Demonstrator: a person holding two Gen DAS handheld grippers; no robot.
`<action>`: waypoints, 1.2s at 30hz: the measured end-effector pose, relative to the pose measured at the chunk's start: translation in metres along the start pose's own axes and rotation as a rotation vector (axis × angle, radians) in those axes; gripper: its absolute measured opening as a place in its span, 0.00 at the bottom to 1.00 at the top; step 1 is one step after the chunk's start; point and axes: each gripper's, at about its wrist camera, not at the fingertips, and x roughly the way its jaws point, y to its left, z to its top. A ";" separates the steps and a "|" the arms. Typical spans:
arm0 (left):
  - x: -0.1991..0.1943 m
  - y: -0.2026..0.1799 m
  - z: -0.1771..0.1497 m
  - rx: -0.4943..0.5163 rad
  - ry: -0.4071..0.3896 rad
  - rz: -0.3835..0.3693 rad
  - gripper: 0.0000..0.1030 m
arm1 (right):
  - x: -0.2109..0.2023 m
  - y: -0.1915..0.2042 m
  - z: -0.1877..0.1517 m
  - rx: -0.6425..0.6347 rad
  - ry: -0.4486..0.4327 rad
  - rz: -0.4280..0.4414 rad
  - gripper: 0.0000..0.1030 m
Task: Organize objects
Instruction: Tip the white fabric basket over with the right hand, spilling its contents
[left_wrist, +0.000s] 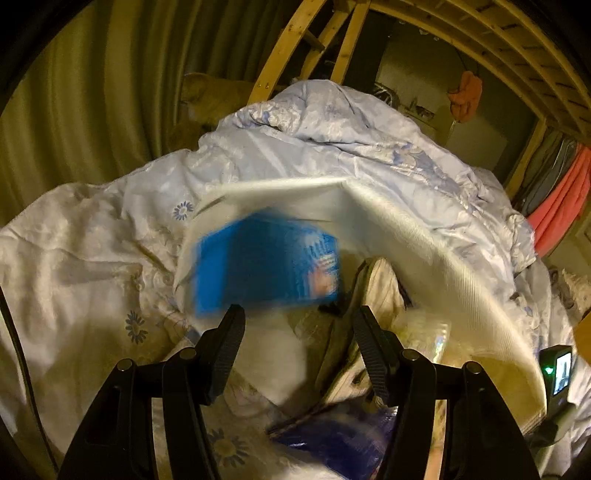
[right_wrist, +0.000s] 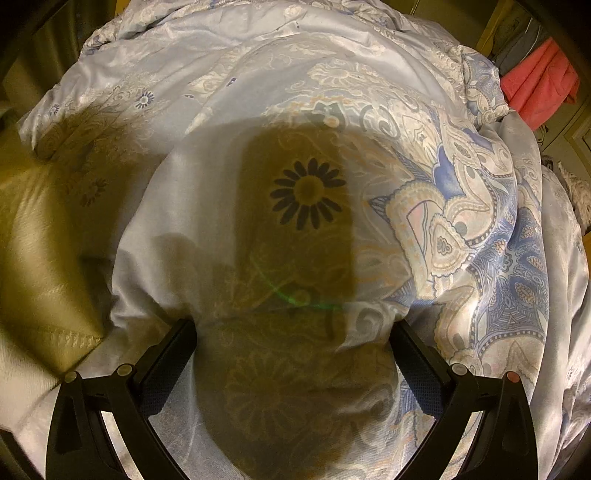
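1. My left claw (left_wrist: 297, 317) stands with its jaws spread and nothing between them. A blue box (left_wrist: 266, 267), blurred as if in motion, sits just beyond the tips inside the mouth of a white bag (left_wrist: 424, 258). I judge it has just left my grip and is dropping in, though the blur keeps me from saying whether it touches anything.

2. The bag's mouth is lifted so things can go in. Its far edge runs across in front of me and its right side sweeps down toward the other gripper's body (left_wrist: 559, 373), which shows a small lit screen at the right edge.

3. Inside the bag I see a pale shoe-like thing (left_wrist: 373, 291), a crinkly clear packet (left_wrist: 424, 332) and a dark blue packet (left_wrist: 332, 439) lower down. I cannot tell exactly what they are.

4. My right claw (right_wrist: 293, 328) is also spread wide. Translucent white fabric lies between its fingers and over the lens, so I judge it is propping the bag wall (right_wrist: 207, 206) from outside or inside. I cannot tell whether it pinches anything.

5. Through that fabric a dark daisy print (right_wrist: 308, 192) shows.

6. All this rests on a rumpled pale-blue floral duvet (left_wrist: 332, 122) on a bed.

7. Around it: a wooden bunk frame (left_wrist: 280, 70) overhead, a ribbed greenish curtain (left_wrist: 81, 92) to the left, an orange cloth (left_wrist: 467, 94) hanging, and pink fabric (left_wrist: 561, 199) at right.
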 end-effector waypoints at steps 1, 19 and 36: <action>0.005 0.001 -0.001 0.002 0.007 0.026 0.59 | 0.000 0.000 -0.001 0.000 0.000 0.000 1.00; 0.072 0.015 -0.026 -0.017 0.230 0.113 0.59 | 0.003 0.000 -0.001 -0.003 0.001 -0.008 1.00; -0.014 0.027 0.011 -0.099 -0.033 -0.070 0.55 | 0.002 0.003 -0.002 -0.002 -0.003 -0.012 1.00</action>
